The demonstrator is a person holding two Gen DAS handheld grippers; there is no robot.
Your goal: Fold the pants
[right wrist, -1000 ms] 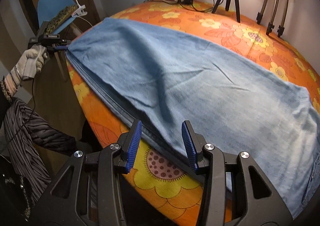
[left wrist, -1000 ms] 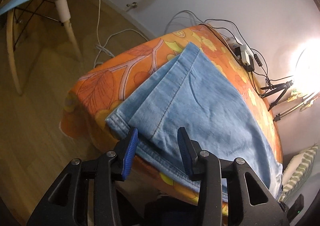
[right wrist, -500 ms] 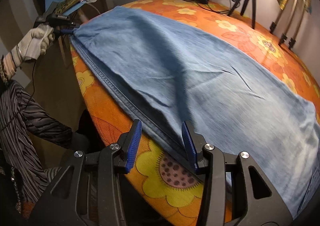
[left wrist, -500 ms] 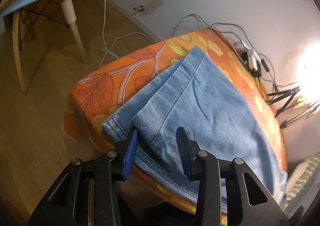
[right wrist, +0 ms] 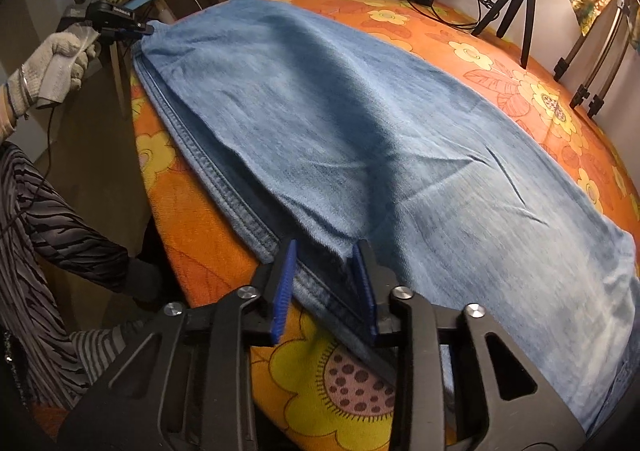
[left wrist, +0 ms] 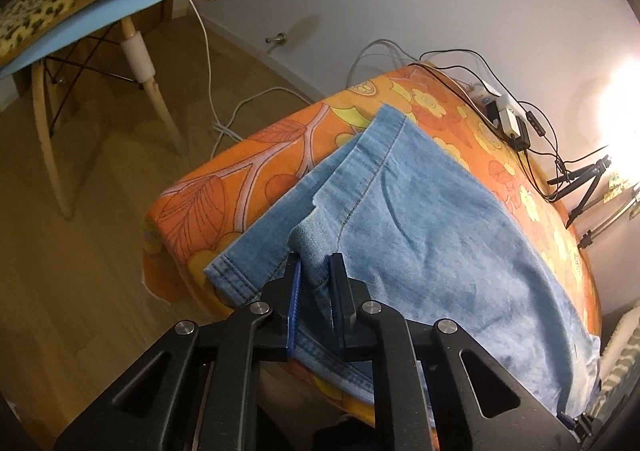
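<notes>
1 pair of light-blue denim pants [right wrist: 360,131] is spread on the orange floral-covered table [right wrist: 520,63]. Its hem corner is pinched by the left gripper [left wrist: 314,271]; its near edge is straddled by the right gripper [right wrist: 324,275], narrowly parted.

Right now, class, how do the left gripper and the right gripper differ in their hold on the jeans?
The left gripper has nearly closed on the hem corner of the jeans; the right gripper gapes wider around the side seam. The left sits at the leg end, the right mid-length. Both share blue pads and grip the near edge.
</notes>
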